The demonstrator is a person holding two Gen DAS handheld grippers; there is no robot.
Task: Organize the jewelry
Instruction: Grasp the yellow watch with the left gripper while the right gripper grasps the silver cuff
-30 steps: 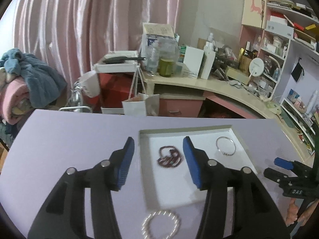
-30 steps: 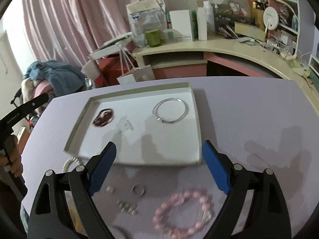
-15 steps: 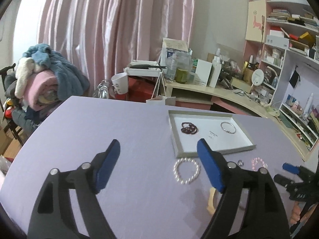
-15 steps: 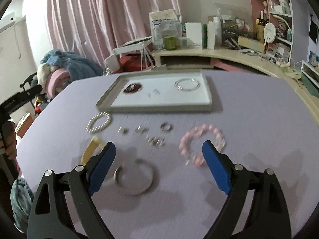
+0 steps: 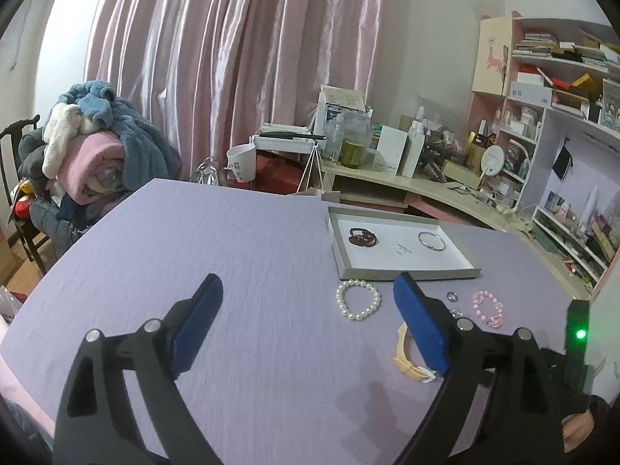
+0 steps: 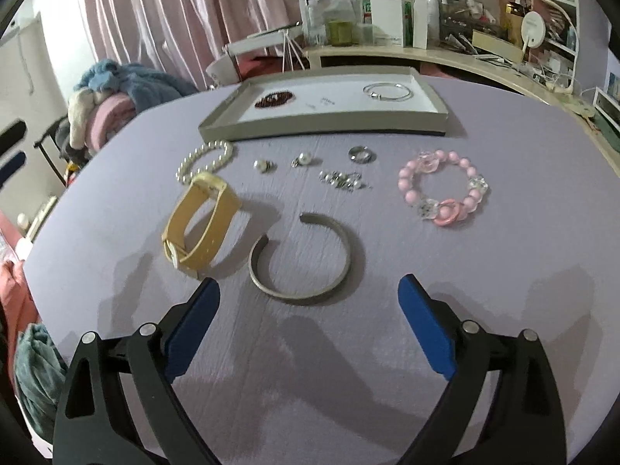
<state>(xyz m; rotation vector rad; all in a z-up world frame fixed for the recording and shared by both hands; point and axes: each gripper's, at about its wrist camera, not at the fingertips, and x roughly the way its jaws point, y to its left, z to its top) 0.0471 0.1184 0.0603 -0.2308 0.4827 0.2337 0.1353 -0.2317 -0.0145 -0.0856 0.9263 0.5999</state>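
1. Silver cuff (image 6: pixel 300 259): open C-shape of thin flat metal, lying flat on the purple cloth (image 6: pixel 503 271) just ahead of the right gripper (image 6: pixel 310 312). Risk: a low hard band on soft cloth may skate away or pivot when only 1 pad meets it.
2. Right gripper: jaws spread wide, just been opening, nothing between them.
3. Yellow strap (image 6: pixel 201 224): rubbery buckled loop standing on edge beside the cuff. Risk: a sideways sweep could knock it over or drag it along.
4. Pink bead bracelet (image 6: pixel 443 188): round glossy beads with clear pieces, right of the cuff. Pearl bracelet (image 6: pixel 205 161): small white beads, near the tray's front wall. Risk: beaded loops may sag and slip from a shallow pinch.
5. Small pieces, a ring (image 6: pixel 361 154) and earrings (image 6: pixel 341 179), lie between the bracelets and the tray; tiny, shiny, easy to scatter or miss.
6. Tray (image 6: pixel 321 126): shallow grey card walls, white floor, holding a dark red bead bracelet (image 6: pixel 273 99) and a thin silver bangle (image 6: pixel 387 91). Risk: light tray may shift if its wall is bumped.
7. Left gripper (image 5: pixel 308 298): jaws spread, just been opening, empty, over bare cloth left of the jewelry.
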